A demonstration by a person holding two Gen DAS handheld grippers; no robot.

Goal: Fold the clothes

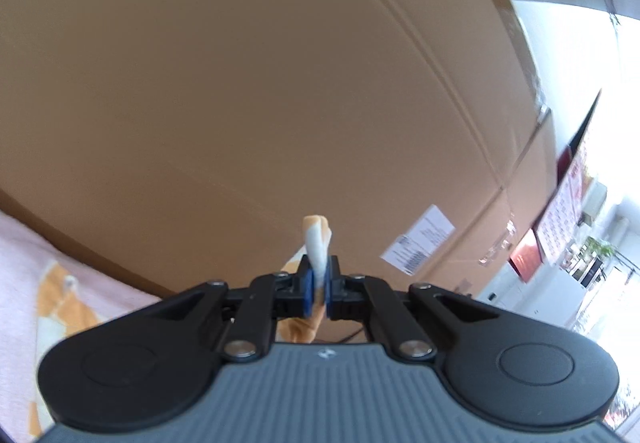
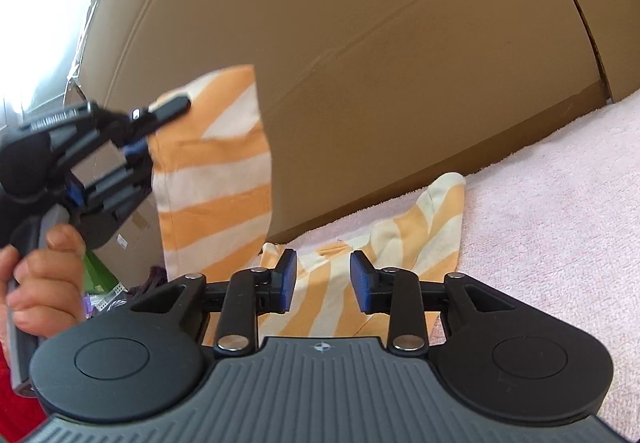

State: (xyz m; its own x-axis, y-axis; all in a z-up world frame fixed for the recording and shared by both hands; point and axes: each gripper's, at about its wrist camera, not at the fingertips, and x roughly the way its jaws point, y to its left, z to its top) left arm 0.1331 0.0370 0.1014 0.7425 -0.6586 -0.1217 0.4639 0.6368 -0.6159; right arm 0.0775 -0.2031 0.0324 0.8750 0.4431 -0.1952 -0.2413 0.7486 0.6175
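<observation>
- Our left gripper (image 1: pixel 318 283) is clenched on the striped garment's (image 2: pixel 216 171) lifted edge.
- Our right gripper (image 2: pixel 323 281) stands released above the cloth on the pink blanket (image 2: pixel 552 227).

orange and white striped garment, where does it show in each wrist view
Left wrist view: a pinched edge of the orange and white striped cotton garment sticks up at lower centre, clamped in the left gripper.
Right wrist view: it hangs at left centre and trails onto the pink towel.
Shared landmark: the big brown cardboard box.
</observation>
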